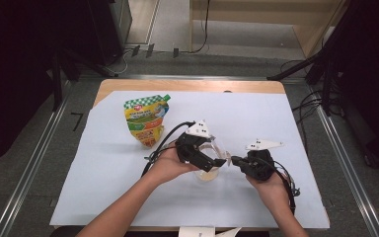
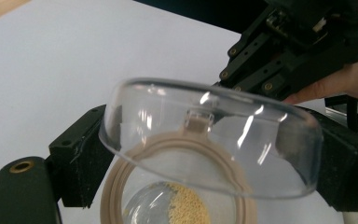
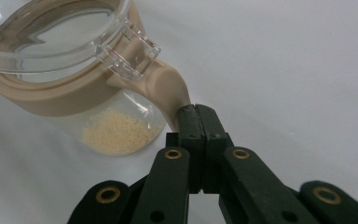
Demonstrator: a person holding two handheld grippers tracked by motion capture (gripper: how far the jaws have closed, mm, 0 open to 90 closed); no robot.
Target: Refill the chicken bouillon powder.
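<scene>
While the right gripper (image 3: pixel 196 116) pinches the jar (image 3: pixel 112 126)'s beige strap shut, the left gripper (image 2: pixel 205 158)'s fingers span the clear lid (image 2: pixel 209 135). Closing it looks underway; next, press it onto the rim.

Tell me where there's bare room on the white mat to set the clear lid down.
The white mat is bare left of the left gripper, below the snack pouch. It is also bare beyond the right gripper, toward the table's far right edge. The crowded part is the middle, where both grippers close around the jar and its clear lid.
</scene>
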